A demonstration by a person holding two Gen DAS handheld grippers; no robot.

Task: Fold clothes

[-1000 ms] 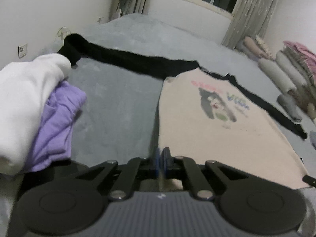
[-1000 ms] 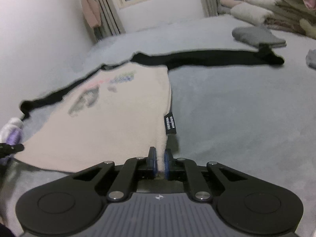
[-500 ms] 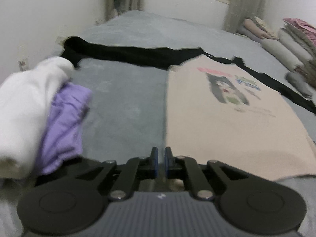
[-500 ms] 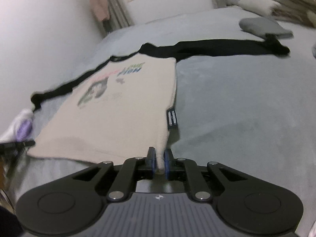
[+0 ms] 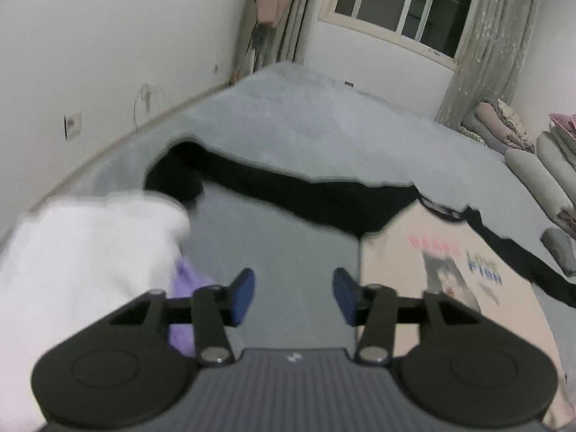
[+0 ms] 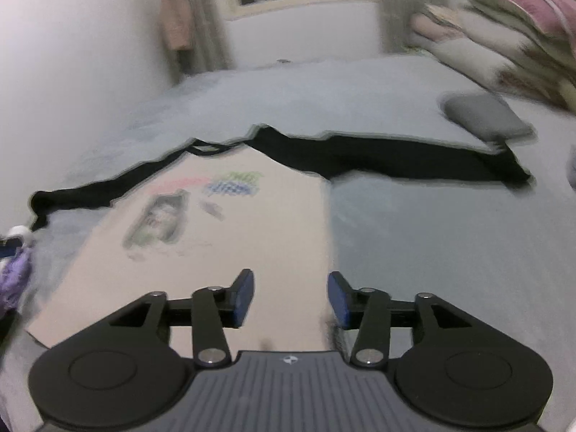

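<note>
Raglan shirt (image 6: pixel 252 252), cream body with black sleeves and a printed cartoon on the chest, spread flat on a grey bed cover (image 6: pixel 432 244)

Nearest: right gripper (image 6: pixel 291 298), jaws opening, nothing between them; it hangs over the hem corner, the shirt's right side edge running away from just inside its right pad. Left gripper (image 5: pixel 293 297), jaws likewise opening and empty, hangs over bare cover with the shirt's left side edge just beside its right pad

Key relation: body's long axis runs straight away from both grippers, hem near, collar far; one side edge lines up with each gripper, so neither hand is the nearer

Left of the left gripper: white garment (image 5: pixel 79 270) heaped over a purple garment (image 5: pixel 183 288)

Farther: left sleeve (image 5: pixel 288 194) and right sleeve (image 6: pixel 414 160), stretched outward across the cover. Judgement: sleeves look due to fold inward next

Far: folded grey garment (image 6: pixel 482 115), stacked bedding (image 6: pixel 504 36), window (image 5: pixel 403 3)
</note>
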